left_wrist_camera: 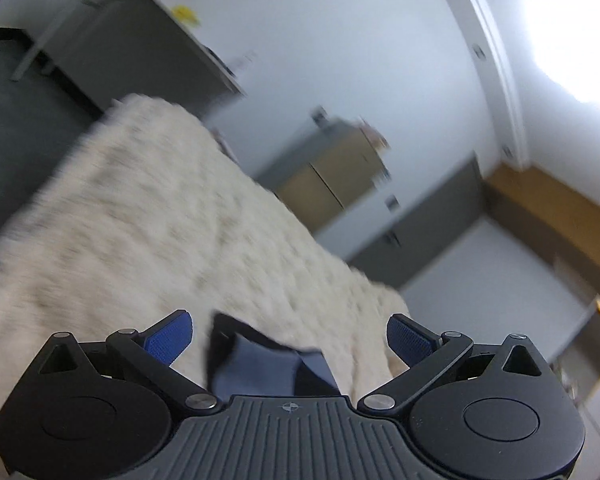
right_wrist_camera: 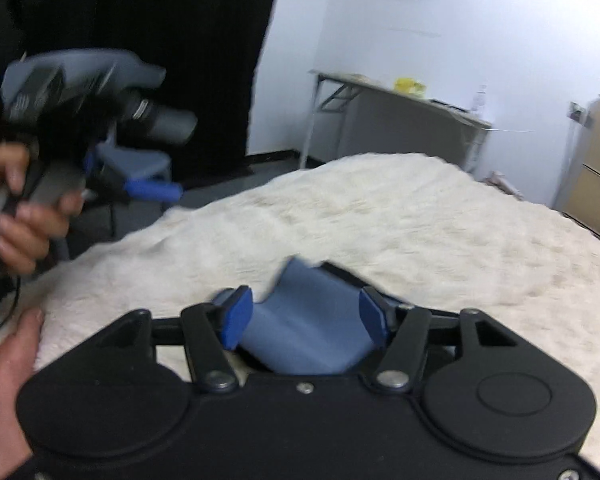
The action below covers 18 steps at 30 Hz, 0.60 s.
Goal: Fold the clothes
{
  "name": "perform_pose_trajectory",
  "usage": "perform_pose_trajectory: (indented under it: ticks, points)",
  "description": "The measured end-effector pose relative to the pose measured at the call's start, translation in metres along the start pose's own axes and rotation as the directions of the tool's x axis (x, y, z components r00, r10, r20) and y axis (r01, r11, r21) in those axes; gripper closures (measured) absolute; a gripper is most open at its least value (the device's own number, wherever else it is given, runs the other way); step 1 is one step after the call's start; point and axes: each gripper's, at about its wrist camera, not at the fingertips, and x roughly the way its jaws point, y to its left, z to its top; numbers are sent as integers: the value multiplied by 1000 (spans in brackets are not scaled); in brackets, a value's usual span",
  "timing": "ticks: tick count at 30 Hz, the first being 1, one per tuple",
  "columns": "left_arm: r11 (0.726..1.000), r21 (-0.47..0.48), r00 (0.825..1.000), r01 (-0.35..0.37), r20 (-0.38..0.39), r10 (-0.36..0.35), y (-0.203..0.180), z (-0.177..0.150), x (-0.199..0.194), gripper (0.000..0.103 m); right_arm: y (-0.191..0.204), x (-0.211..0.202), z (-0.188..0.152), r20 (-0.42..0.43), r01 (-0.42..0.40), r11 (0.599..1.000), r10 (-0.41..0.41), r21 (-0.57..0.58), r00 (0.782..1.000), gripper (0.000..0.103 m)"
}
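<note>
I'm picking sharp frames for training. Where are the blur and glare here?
Left wrist view: cream blanket motion-smeared, window glare blown out top right, walls bowed by fisheye. Right wrist view: left gripper and hand blurred; blue garment fairly sharp.

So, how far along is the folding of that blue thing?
Nearly done, it seems. The blue garment already lies as a small folded bundle on the cream fluffy blanket. The right gripper has its jaws parted around it; the left gripper is open, holding nothing. Left: perhaps a final tidy; no other clothes show.
</note>
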Motion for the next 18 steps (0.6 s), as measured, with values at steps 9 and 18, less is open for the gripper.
perform_pose_trajectory:
  ticks: [9, 18]
  points:
    - [994, 73, 974, -81, -208, 95, -12, -56, 60, 0, -14, 7, -37, -277, 67, 996, -82, -62, 957, 51]
    - [879, 307, 877, -365, -202, 435, 11, -63, 147, 2, -10, 34, -72, -341, 250, 871, -409, -424, 846, 43]
